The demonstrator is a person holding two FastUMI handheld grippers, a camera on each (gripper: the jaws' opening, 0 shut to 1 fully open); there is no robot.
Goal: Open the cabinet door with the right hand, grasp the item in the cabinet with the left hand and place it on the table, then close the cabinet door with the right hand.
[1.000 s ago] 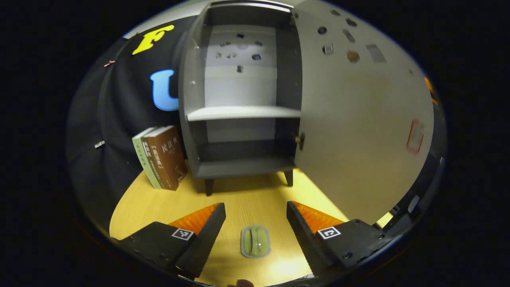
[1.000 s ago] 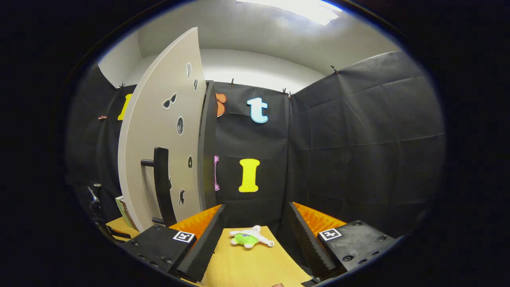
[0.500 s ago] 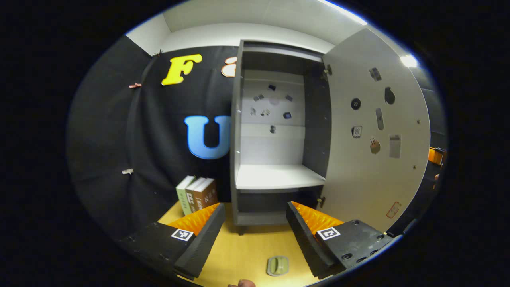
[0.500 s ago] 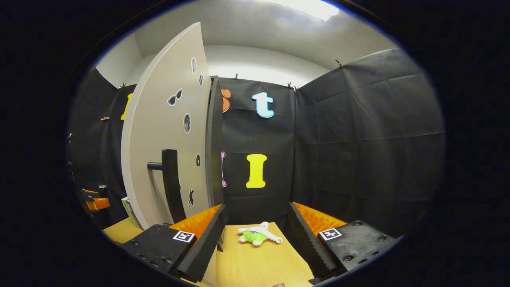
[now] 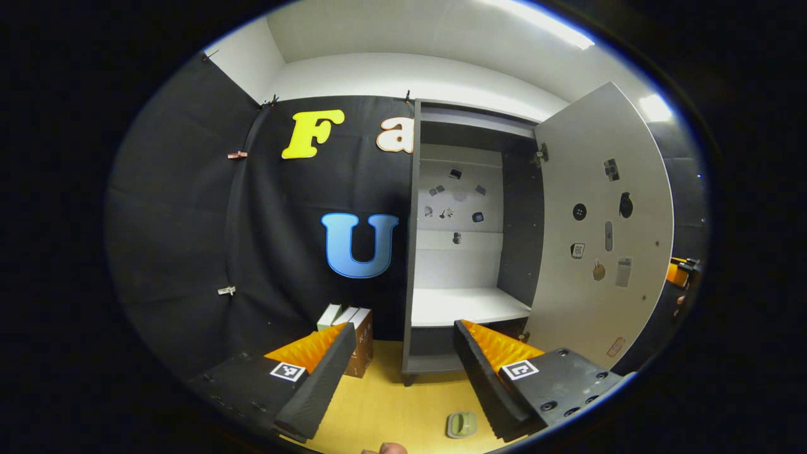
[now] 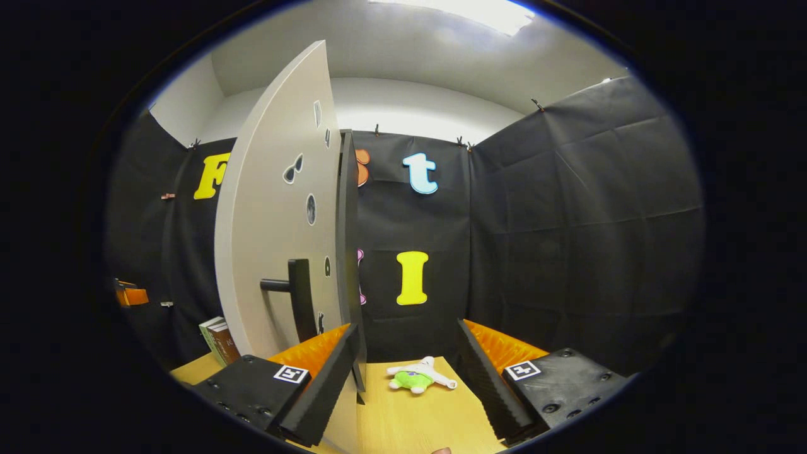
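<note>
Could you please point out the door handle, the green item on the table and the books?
door handle (image 6: 301, 301), right gripper view, on its upright bar.
green item (image 5: 461, 424), left gripper view, on its middle.
books (image 5: 357, 337), left gripper view, on the brown spine.

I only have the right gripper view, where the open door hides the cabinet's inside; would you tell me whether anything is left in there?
Observer: In the left gripper view, the cabinet stands open and its shelf is bare; the bottom compartment is partly hidden.
Operator: Thank you. Where is the item, then?
Observer: A small green item lies on the table in front of the cabinet, close beside one finger of the left gripper.
Operator: Is the left gripper holding it?
Observer: No, the left gripper is open, with nothing between its fingers.
</note>
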